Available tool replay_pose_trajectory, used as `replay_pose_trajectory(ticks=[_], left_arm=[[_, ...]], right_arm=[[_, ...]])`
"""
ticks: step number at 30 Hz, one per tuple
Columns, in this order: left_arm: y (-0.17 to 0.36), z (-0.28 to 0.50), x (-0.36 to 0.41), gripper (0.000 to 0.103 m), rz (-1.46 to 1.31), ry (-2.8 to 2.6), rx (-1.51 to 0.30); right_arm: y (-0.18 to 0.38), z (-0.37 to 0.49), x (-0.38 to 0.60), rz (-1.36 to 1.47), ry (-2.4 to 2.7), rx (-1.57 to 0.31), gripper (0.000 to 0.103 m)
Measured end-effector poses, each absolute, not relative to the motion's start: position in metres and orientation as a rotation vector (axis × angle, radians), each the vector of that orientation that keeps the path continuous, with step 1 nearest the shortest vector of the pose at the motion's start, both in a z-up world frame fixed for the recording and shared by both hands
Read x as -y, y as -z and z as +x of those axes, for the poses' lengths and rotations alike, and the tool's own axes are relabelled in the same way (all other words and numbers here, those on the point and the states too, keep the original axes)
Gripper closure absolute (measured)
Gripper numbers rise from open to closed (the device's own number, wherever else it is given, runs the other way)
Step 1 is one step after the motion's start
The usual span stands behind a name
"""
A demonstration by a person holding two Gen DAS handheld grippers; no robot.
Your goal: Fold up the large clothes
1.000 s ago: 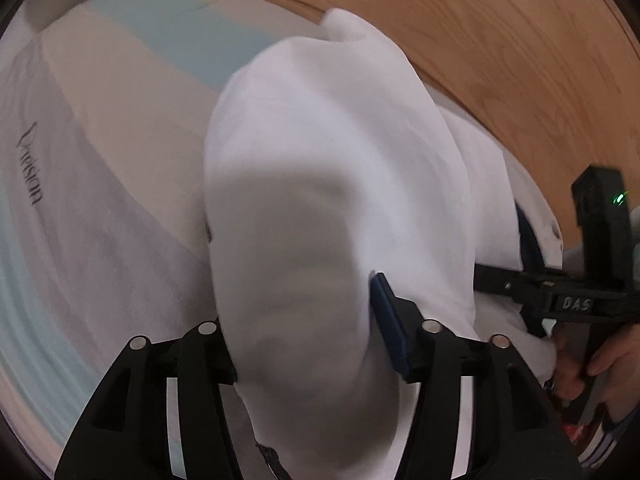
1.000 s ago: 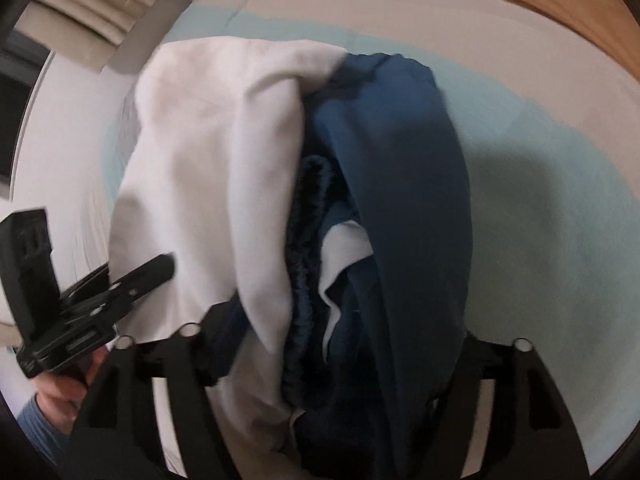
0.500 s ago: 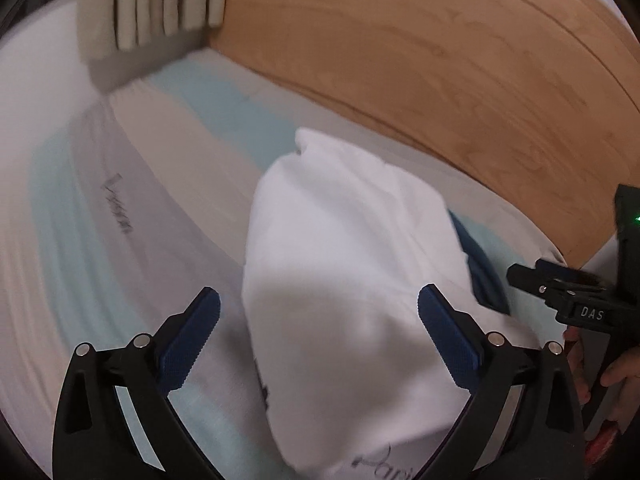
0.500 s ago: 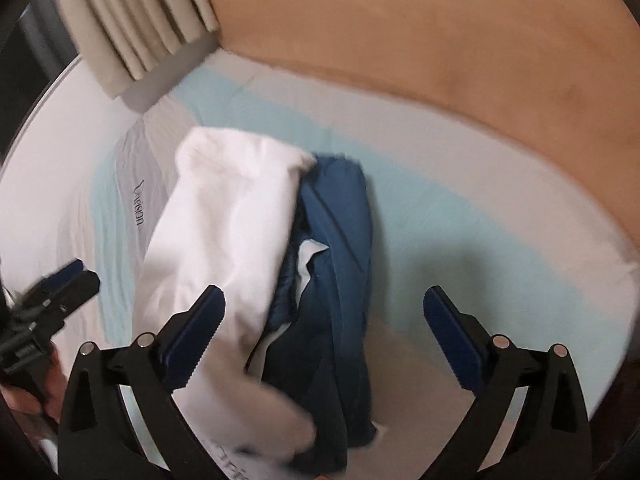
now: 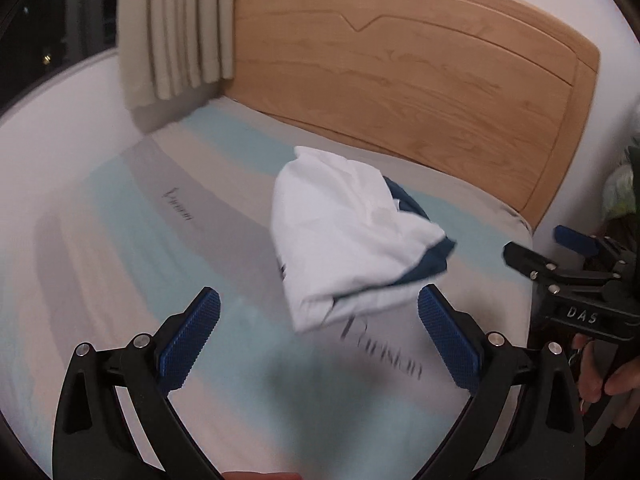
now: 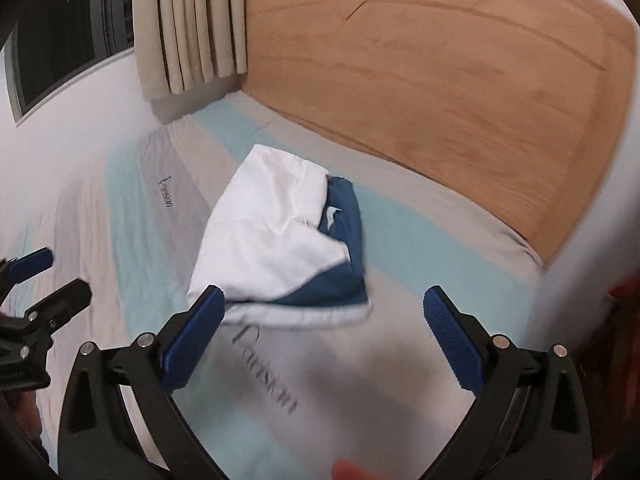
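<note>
A white and navy garment (image 5: 344, 232) lies folded into a compact bundle on the striped mattress (image 5: 160, 248), near the wooden headboard. It also shows in the right wrist view (image 6: 280, 240). My left gripper (image 5: 320, 332) is open and empty, hovering back from the bundle's near edge. My right gripper (image 6: 324, 332) is open and empty, also back from the bundle. The right gripper shows at the right edge of the left wrist view (image 5: 568, 264), and the left gripper shows at the left edge of the right wrist view (image 6: 36, 296).
A wooden headboard (image 5: 420, 76) stands behind the mattress. Beige curtains (image 5: 176, 28) hang at the back left beside a dark window (image 6: 68, 28). The mattress edge (image 5: 520, 220) drops off at the right.
Both grippers let go of the garment, opened wide and pulled back and up. The bundle now lies on the mattress, farther from both cameras.
</note>
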State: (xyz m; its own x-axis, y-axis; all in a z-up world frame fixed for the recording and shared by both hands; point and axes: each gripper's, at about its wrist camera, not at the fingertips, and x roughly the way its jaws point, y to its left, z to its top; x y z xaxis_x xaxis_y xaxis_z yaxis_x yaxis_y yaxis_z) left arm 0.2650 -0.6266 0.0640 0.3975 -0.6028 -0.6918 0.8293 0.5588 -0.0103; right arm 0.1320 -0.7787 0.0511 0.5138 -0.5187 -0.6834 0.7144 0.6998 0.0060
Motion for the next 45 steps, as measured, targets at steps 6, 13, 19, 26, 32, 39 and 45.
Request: replay_pose_trajectory(ticks=[6, 13, 19, 26, 32, 39, 45], left_arm=[[-0.087, 0.202, 0.546, 0.006, 0.317, 0.905, -0.677], [-0.076, 0.146, 0.509, 0.006, 0.311, 0.894, -0.653], [-0.036, 0.134, 0.521, 0.006, 0.326, 0.864, -0.673], [-0.013, 0.118, 0.527, 0.006, 0.319, 0.845, -0.632], [-0.014, 0.114, 0.534, 0.006, 0.301, 0.863, -0.639], [-0.013, 0.118, 0.539, 0.006, 0.278, 0.845, -0.652], [-0.013, 0.117, 0.541, 0.006, 0.274, 0.84, -0.635]], right_arm=[[-0.08, 0.062, 0.693, 0.286, 0.812, -0.663, 0.007], [-0.089, 0.012, 0.634, 0.225, 0.865, -0.637, 0.007], [-0.063, -0.001, 0.626, 0.202, 0.877, -0.619, 0.007], [-0.031, -0.01, 0.647, 0.205, 0.894, -0.603, 0.007], [-0.029, -0.013, 0.657, 0.217, 0.887, -0.597, 0.007], [-0.029, -0.013, 0.662, 0.211, 0.883, -0.608, 0.007], [-0.029, -0.011, 0.662, 0.206, 0.876, -0.612, 0.007]])
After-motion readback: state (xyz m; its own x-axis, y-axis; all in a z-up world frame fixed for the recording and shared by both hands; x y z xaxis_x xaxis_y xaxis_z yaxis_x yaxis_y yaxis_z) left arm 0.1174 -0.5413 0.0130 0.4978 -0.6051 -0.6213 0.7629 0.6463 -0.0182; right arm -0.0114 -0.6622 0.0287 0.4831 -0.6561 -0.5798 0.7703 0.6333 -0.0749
